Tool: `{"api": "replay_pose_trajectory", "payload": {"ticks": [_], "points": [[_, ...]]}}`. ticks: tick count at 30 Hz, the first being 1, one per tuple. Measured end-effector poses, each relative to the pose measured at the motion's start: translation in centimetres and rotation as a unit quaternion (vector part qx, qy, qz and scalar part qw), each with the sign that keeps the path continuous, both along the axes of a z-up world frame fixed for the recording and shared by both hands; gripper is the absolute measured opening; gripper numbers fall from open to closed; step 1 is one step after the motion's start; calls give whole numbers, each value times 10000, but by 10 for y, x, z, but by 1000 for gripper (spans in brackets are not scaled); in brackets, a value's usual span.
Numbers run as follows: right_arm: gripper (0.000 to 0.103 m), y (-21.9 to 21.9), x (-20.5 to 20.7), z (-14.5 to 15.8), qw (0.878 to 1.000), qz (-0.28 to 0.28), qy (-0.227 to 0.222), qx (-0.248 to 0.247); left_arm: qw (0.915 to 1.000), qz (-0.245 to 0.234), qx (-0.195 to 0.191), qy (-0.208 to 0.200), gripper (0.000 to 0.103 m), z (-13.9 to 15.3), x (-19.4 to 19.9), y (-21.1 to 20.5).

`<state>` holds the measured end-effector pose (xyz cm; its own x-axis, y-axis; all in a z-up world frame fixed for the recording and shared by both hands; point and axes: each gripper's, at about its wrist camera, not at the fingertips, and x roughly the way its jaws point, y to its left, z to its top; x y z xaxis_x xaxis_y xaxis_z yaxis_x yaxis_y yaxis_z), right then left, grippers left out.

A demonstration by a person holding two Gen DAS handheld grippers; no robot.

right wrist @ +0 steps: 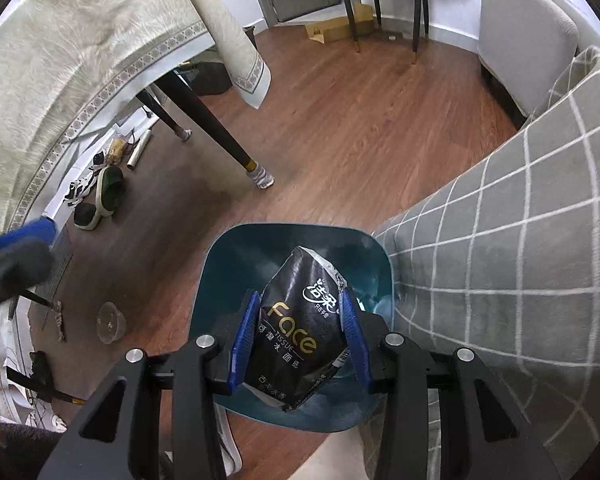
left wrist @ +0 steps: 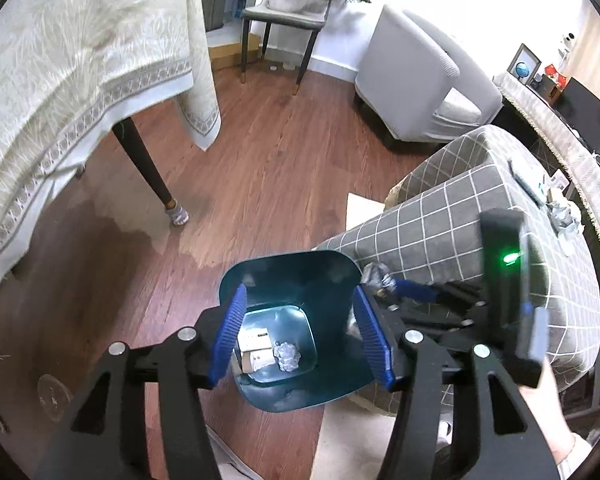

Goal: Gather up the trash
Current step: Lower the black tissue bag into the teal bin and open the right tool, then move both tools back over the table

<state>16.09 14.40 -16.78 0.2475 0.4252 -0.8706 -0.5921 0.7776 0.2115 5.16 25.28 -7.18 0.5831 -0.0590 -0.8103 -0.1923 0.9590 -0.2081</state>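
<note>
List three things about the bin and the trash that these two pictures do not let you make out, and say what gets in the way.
1. Right wrist view: the floor of the bin is hidden behind the tissue pack held in the right gripper.
2. Left wrist view: the right gripper is partly hidden behind the left gripper; its load is hidden.
3. Left wrist view: print on the small box in the bin is too small.

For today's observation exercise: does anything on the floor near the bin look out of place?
Yes. A clear plastic cup lies on the wood floor left of the teal bin, not in it, and shoes sit scattered under the table.
</note>
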Motion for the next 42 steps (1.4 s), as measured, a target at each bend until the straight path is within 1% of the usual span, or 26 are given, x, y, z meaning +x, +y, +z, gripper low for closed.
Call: {"api": "replay_pose_trajectory", "payload": {"ticks": [3, 8, 10, 12, 13, 14, 15, 17, 19, 21, 23, 25, 27, 31, 33, 36, 39, 42], "points": [[44, 8, 0, -9, 9999, 0, 74, -69, 9995, -58, 284, -140, 60, 9, -3, -9], [47, 14, 3, -22, 9997, -20, 171, -182, 9977, -142, 520, -402, 60, 25, -6, -15], [48, 19, 0, -30, 9993, 58, 298, -235, 9968, -149, 610, -501, 60, 29, -6, -16], [53, 20, -2, -33, 9990, 106, 322, -280, 9963, -155, 613, -579, 60, 34, -5, -17], [58, 21, -3, -33, 9990, 123, 293, -310, 9962, -156, 604, -612, 61, 37, -7, -16], [63, 21, -4, -32, 9990, 129, 267, -320, 9959, -153, 608, -658, 65, 39, -7, -17], [65, 22, -5, -30, 9991, 127, 239, -312, 9955, -147, 630, -689, 71, 42, -8, -18], [71, 19, -4, -24, 9994, 128, 201, -234, 9942, -115, 712, -803, 76, 49, -8, -20], [72, 18, -6, -15, 9997, 148, 130, -122, 9928, -82, 772, -914, 78, 56, -10, -19], [72, 16, -7, -5, 9998, 176, 48, -26, 9912, -38, 812, -1047, 82, 64, -12, -18], [72, 11, -9, 10, 9997, 212, -96, 79, 9897, 27, 840, -1162, 85, 72, -13, -19], [72, 6, -12, 29, 9991, 245, -331, 137, 9886, 41, 838, -1254, 88, 78, -12, -19], [72, -1, -14, 46, 9981, 245, -529, 202, 9864, 135, 946, -1336, 89, 82, -11, -21], [74, -21, -21, 82, 9940, 258, -980, 409, 9860, 190, 828, -1437, 92, 88, -7, -23], [79, -31, -24, 98, 9907, 328, -1195, 557, 9854, 185, 830, -1474, 92, 89, -6, -26], [81, -50, -24, 119, 9869, 244, -1460, 645, 9854, 158, 770, -1512, 93, 91, -2, -35], [84, -76, -19, 137, 9830, 22, -1718, 645, 9851, 86, 794, -1523, 94, 91, 4, -48], [85, -98, -14, 148, 9803, -171, -1859, 645, 9848, 32, 787, -1545, 94, 92, 11, -61]]}}
